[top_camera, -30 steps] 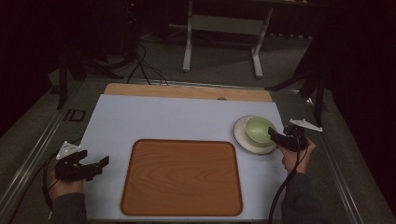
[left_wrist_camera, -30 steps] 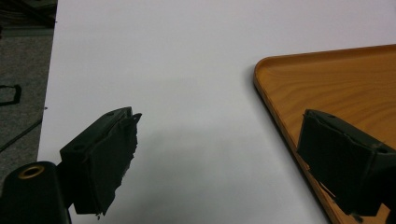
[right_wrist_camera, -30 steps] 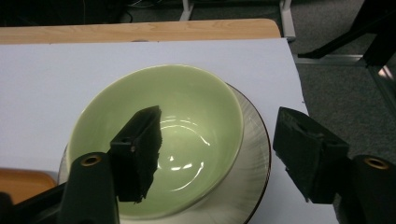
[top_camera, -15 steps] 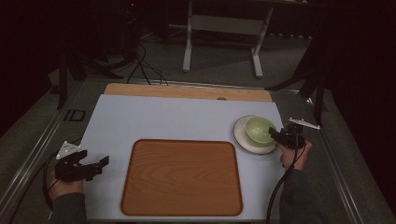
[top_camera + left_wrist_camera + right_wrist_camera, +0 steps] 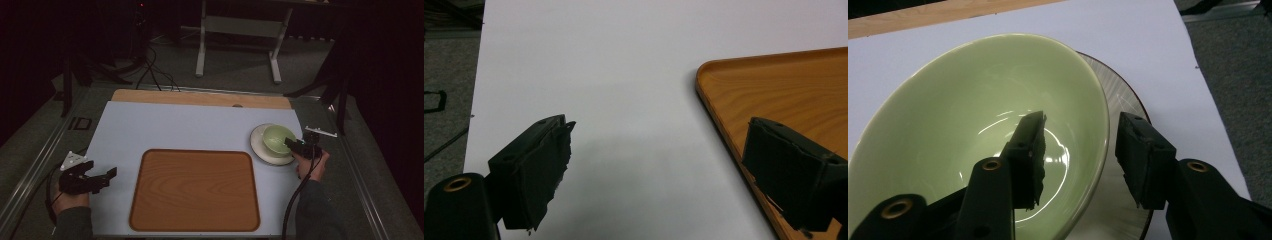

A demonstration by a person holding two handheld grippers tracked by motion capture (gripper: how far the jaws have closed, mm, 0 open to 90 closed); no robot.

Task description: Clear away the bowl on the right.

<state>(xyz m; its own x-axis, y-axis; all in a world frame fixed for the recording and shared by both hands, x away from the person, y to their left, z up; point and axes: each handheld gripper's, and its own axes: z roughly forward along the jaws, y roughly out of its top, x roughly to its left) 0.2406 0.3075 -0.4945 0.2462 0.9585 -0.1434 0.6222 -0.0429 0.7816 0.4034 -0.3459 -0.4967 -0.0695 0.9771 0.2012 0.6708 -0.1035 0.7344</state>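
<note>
High view: a pale green bowl (image 5: 278, 138) sits upright, mouth up, on a white plate (image 5: 260, 148) near the right edge of the light table (image 5: 165, 127). Being round, it has no long axis. The right gripper (image 5: 291, 144) reaches it from the right. Right gripper view: its jaws straddle the bowl's rim, one inside, one outside over the plate; they have just been closing, with gaps left on both sides. The bowl's near side is cut off below. The left gripper (image 5: 102, 179) hovers spread and empty at the front left corner, beside a wooden tray (image 5: 195, 189).
</note>
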